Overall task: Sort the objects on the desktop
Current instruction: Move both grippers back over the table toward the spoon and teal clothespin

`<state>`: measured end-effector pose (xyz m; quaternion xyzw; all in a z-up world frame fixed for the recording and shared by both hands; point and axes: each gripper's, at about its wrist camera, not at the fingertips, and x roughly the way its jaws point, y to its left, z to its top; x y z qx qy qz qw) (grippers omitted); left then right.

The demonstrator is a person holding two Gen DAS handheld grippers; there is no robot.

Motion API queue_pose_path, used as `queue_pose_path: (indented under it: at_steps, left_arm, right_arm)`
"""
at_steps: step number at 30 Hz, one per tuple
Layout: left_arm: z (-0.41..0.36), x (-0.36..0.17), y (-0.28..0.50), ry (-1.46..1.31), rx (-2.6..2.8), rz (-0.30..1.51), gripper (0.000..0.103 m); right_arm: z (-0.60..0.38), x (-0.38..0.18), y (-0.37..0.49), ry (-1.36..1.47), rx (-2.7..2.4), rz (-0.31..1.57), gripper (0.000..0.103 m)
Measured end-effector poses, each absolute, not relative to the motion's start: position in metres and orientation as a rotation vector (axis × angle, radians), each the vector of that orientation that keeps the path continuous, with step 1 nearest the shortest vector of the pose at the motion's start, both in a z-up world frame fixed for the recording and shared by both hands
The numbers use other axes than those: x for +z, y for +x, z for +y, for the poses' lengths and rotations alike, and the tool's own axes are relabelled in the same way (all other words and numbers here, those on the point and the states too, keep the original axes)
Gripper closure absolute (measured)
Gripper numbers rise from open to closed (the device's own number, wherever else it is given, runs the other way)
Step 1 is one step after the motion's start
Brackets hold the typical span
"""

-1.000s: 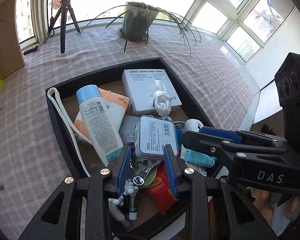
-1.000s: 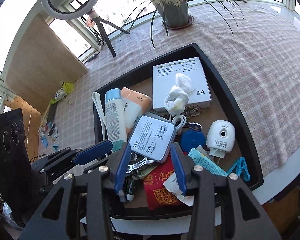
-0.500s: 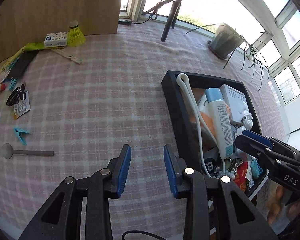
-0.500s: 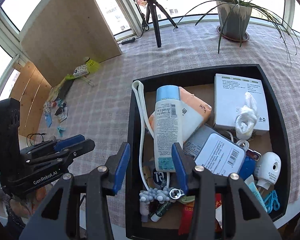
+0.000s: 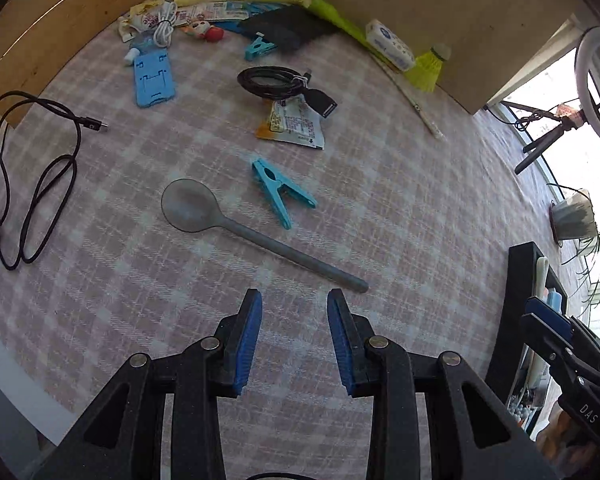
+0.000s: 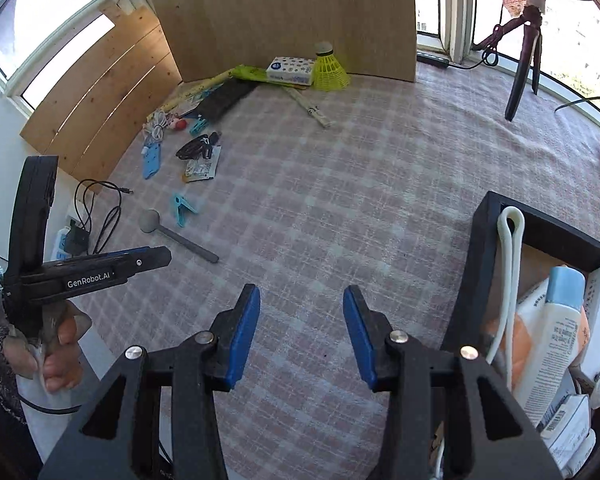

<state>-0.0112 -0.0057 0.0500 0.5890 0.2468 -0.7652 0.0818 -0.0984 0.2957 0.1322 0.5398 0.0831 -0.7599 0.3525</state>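
My left gripper (image 5: 294,304) hangs open and empty over the pink checked tablecloth. Just ahead of it lies a grey spoon (image 5: 260,236), its handle end close to the right fingertip, with a blue clothes peg (image 5: 280,190) beyond. My right gripper (image 6: 300,300) is also open and empty above bare cloth, left of the black tray (image 6: 484,216). The tray holds a white bottle with a blue cap (image 6: 556,320), a white looped strap (image 6: 508,264) and boxes. In the right wrist view the spoon (image 6: 180,236) and peg (image 6: 182,208) lie far left, beyond the left gripper (image 6: 156,258).
A loose black cable (image 5: 40,176), a blue phone stand (image 5: 154,80), a coiled black cable (image 5: 276,80) and a sachet (image 5: 296,124) lie further back. A yellow shuttlecock (image 6: 328,66) and tissue pack (image 6: 290,70) sit against wooden boards (image 6: 280,12). A tripod (image 6: 524,60) stands back right.
Both grippers have swung left from above the full tray to over the tablecloth. The tray now sits at the right edge of both views, and the scattered items have come into sight.
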Motion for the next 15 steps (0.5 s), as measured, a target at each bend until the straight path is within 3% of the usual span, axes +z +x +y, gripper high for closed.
queue_pose_path:
  at_steps: [15]
  left_arm:
    - [-0.076,0.022,-0.013,1.546,-2.082,1.056,0.072]
  right_arm:
    - [0.127,0.096,-0.090,1.342,-1.711,0.421,0.060]
